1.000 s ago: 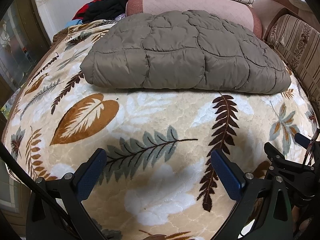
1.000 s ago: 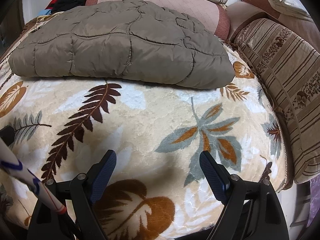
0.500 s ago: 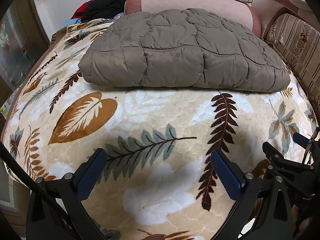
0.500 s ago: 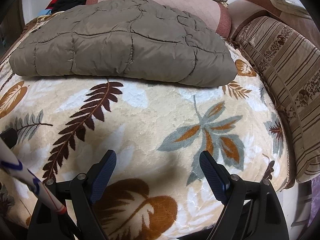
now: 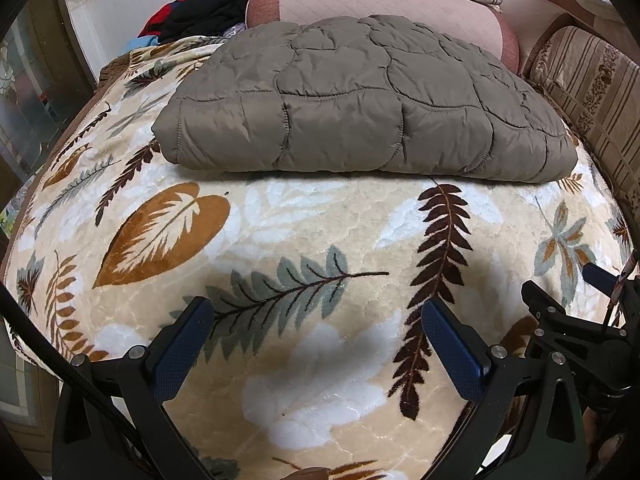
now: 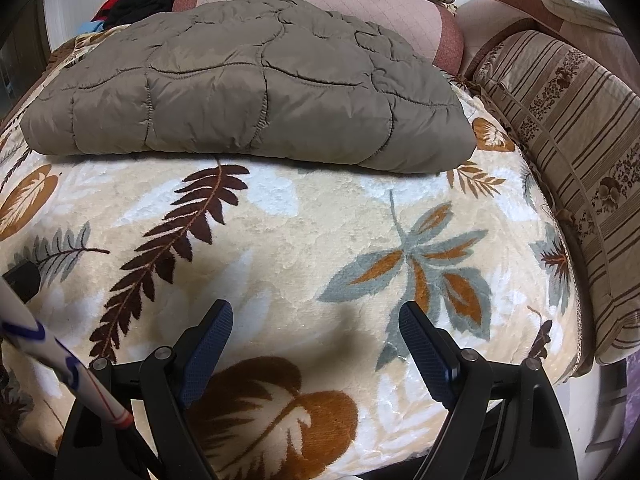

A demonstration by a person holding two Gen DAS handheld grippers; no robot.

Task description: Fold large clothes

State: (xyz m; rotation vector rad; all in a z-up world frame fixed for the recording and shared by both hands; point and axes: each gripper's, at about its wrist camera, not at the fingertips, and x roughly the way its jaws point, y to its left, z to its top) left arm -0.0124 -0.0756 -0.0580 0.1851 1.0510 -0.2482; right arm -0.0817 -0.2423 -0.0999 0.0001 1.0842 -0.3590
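Observation:
A quilted grey-brown padded jacket (image 5: 360, 108) lies folded into a thick rectangle at the far side of the leaf-patterned blanket (image 5: 304, 216); the right wrist view shows the same jacket (image 6: 248, 92) ahead. My left gripper (image 5: 316, 320) hangs open over the blanket's near part, well short of the jacket, nothing between its blue pads. My right gripper (image 6: 316, 320) is open too, above bare blanket (image 6: 304, 224) with nothing held. The right gripper's black frame (image 5: 576, 320) shows at the right edge of the left wrist view.
A pink cushion (image 5: 384, 4) and striped cushions (image 5: 592, 80) line the back and right side. A heap of dark and red clothes (image 5: 200, 16) sits at the far left corner. A white stick with blue and red marks (image 6: 60, 360) crosses the lower left of the right wrist view.

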